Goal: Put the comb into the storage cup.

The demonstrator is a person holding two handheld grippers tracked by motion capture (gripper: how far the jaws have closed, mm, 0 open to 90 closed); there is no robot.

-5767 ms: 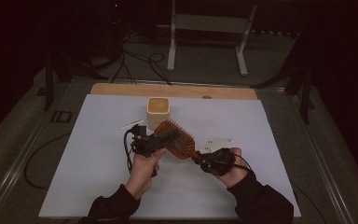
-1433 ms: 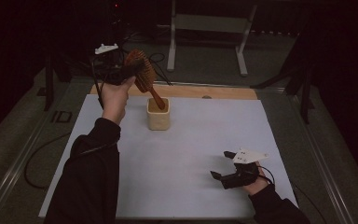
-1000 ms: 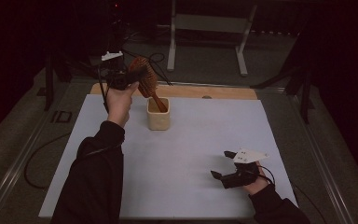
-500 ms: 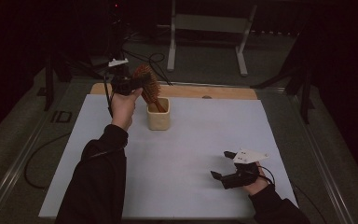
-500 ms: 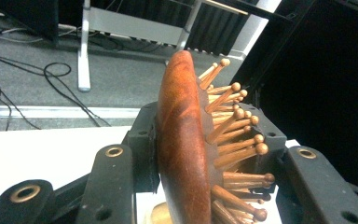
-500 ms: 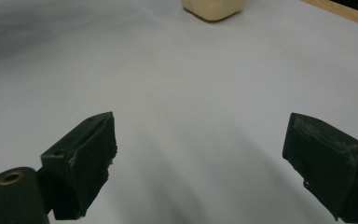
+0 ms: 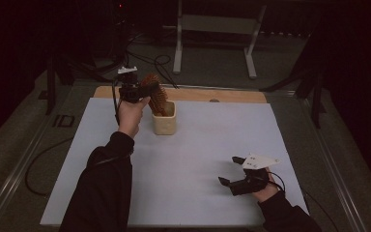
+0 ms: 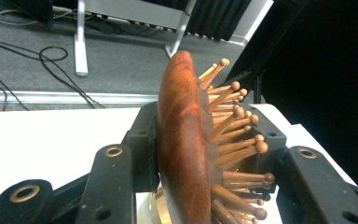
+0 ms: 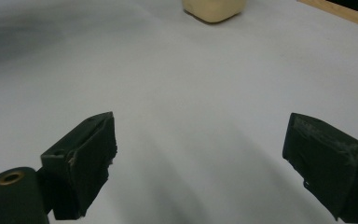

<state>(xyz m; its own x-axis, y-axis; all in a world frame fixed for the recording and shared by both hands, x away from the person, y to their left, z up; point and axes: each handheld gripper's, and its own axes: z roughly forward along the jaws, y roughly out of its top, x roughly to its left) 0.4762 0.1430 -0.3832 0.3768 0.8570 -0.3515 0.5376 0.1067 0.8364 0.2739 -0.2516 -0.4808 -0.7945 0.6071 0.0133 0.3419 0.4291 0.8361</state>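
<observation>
A wooden hairbrush point(image 7: 155, 94) with ball-tipped wooden bristles stands handle-down in a cream cup point(image 7: 164, 121) at the back of the white table top. My left gripper point(image 7: 142, 93) is shut on the brush head, above the cup. In the left gripper view the reddish-brown brush back point(image 8: 182, 149) sits between the two black jaws, bristles point(image 8: 235, 140) pointing right. My right gripper point(image 7: 231, 170) rests low at the front right with its jaws spread wide and nothing between them. The cup's base point(image 9: 213, 10) shows far off in the right gripper view.
A wooden strip point(image 7: 207, 94) runs along the table's far edge. Behind the table are a metal stand point(image 7: 215, 34) and cables point(image 7: 147, 58) on the grey floor. The white sheet point(image 7: 198, 145) between cup and right gripper is bare.
My left hand carried the brush from the table's middle up over the cup and has lowered it, handle into the cup. My right gripper has drawn back to the front right and holds still.
</observation>
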